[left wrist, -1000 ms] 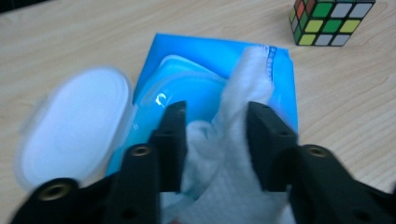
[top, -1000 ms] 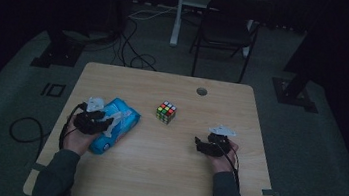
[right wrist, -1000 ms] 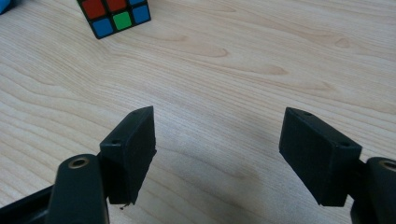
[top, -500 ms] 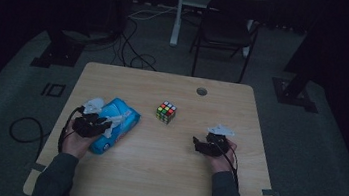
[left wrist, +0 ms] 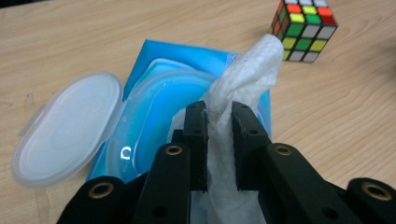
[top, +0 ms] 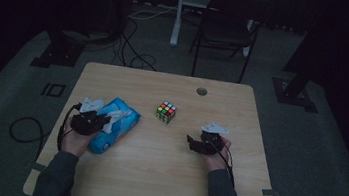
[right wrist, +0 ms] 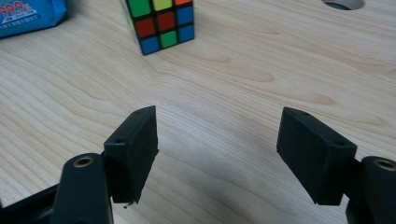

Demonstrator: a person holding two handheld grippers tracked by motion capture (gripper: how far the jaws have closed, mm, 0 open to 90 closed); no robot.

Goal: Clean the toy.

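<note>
Wet wipe [left wrist: 224, 135]: pinched between the just-closed jaws of the left gripper [left wrist: 218, 126], its twisted length running up and away from the open blue pack [left wrist: 154, 93] at the bench's [top: 162, 177] left. Right gripper [right wrist: 217, 154]: jaws apart, nothing held, well apart from the wipe, facing the puzzle cube [right wrist: 161, 23].

Both forearms come in from the near edge, sleeves dark, each hand wrapped around a gripper. The left gripper [top: 93, 121] sits at the left, pointing right and slightly far; its jaws have just been closing and now pinch a white wipe [left wrist: 243, 88] between them. The right gripper [top: 196, 143] hovers at the right, well apart from the left, pointing left; its jaws have just been closing a little and stand apart with nothing between them.
</note>
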